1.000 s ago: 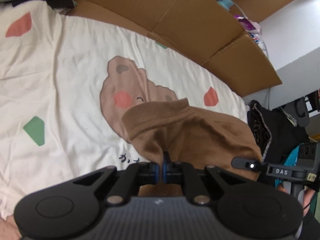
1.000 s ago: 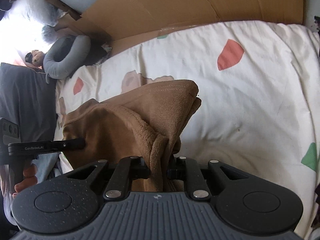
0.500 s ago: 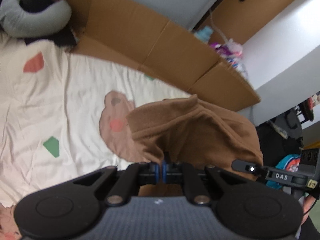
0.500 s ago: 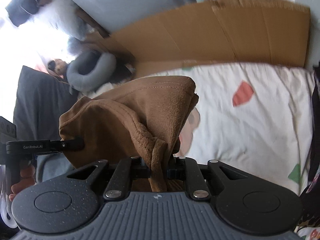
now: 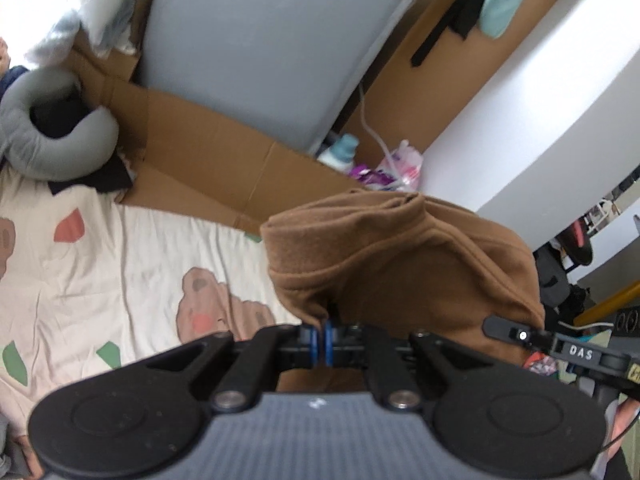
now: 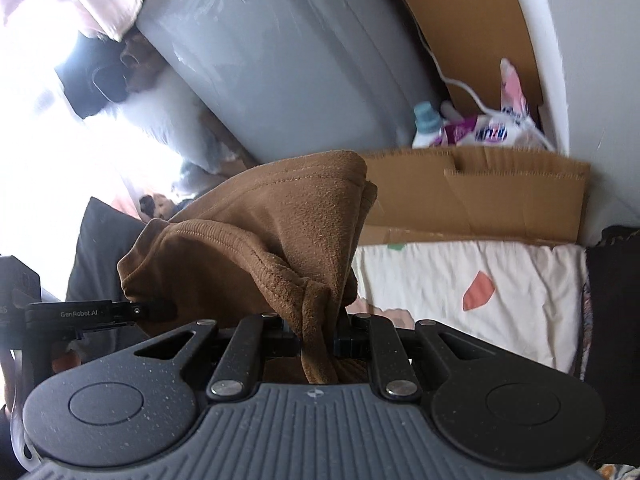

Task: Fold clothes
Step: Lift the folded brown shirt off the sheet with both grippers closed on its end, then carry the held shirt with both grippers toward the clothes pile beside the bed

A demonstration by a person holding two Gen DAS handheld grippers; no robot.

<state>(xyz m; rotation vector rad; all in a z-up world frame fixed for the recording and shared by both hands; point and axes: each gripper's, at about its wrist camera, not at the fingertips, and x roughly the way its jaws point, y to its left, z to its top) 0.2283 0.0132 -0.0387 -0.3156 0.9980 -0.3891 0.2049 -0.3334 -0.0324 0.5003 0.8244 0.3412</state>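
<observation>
Tools [image 5: 322,338] raised, clamping garment [image 5: 404,264]

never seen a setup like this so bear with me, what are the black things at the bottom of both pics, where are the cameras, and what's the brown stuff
No robot is here: a person holds a two-finger gripper in each hand, and a wide-angle camera on each looks forward along its fingers. The black shape at the bottom of each picture is that tool's own body.

One picture is from the left gripper, the other from the right gripper. Each also catches the other tool at its edge.

The brown stuff is one brown garment, pinched by both grippers, each shut on a fold of it.

Beneath is a cream bedsheet with a cartoon bear and coloured shapes, flattened cardboard along its far edge and a grey neck pillow at the corner.
</observation>
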